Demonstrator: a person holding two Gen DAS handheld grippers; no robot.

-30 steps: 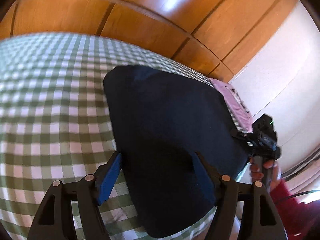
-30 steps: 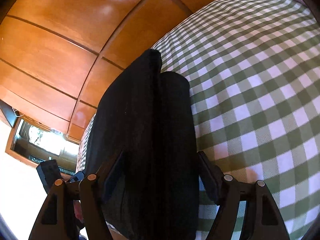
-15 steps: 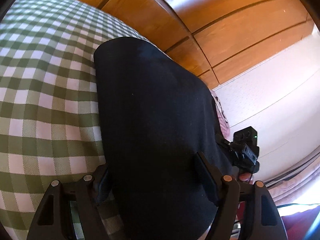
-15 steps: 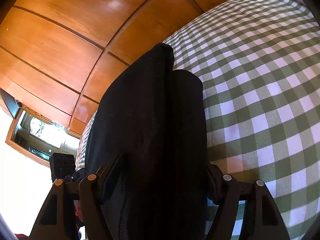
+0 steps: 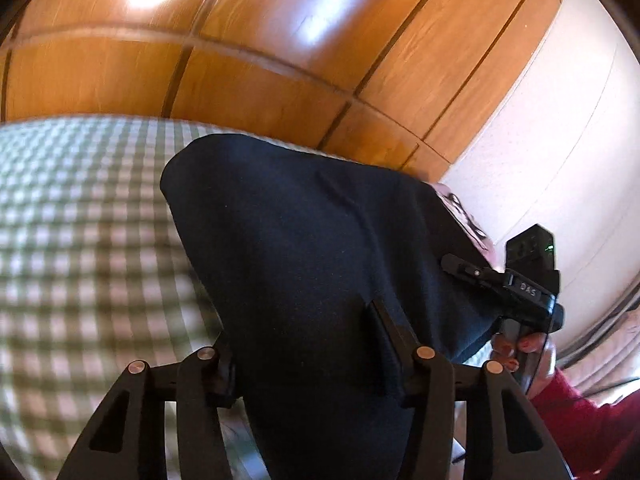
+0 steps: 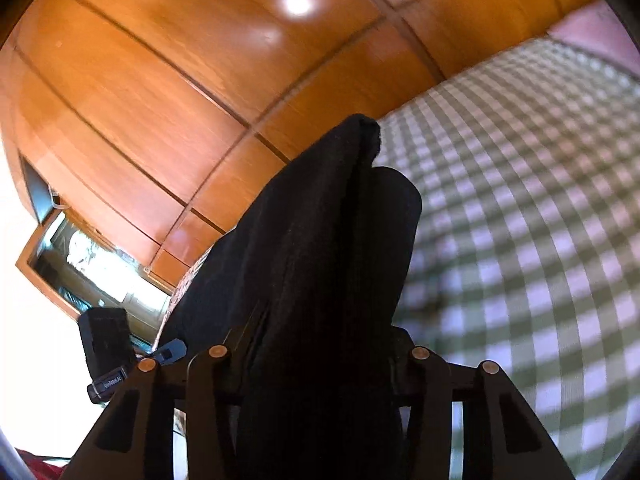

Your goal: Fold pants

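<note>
Both claws had just been closing, and each had dark cloth between its jaws; the left gripper (image 5: 304, 344) stood partly closed with its fingers pressed into the near edge of the pants (image 5: 320, 240), and the right gripper (image 6: 320, 344) stood narrower, its fingers buried in the bunched fabric so that the pads were hidden but the cloth filled the gap from side to side; a second earlier both sets of jaws had stood wide around the same edge without pinching it, so the change read as the grasp being taken, and the garment's near end now looked raised off the checked bedspread (image 5: 80, 240) while its far end lay on the bed; that suggested the fold was about to begin, with the gripped end likely to be carried over toward the far one; in the left wrist view the right gripper showed at the cloth's other corner, held by a hand (image 5: 532, 356) in a red sleeve; beyond the bed rose wooden panelling (image 6: 180, 80).
</note>
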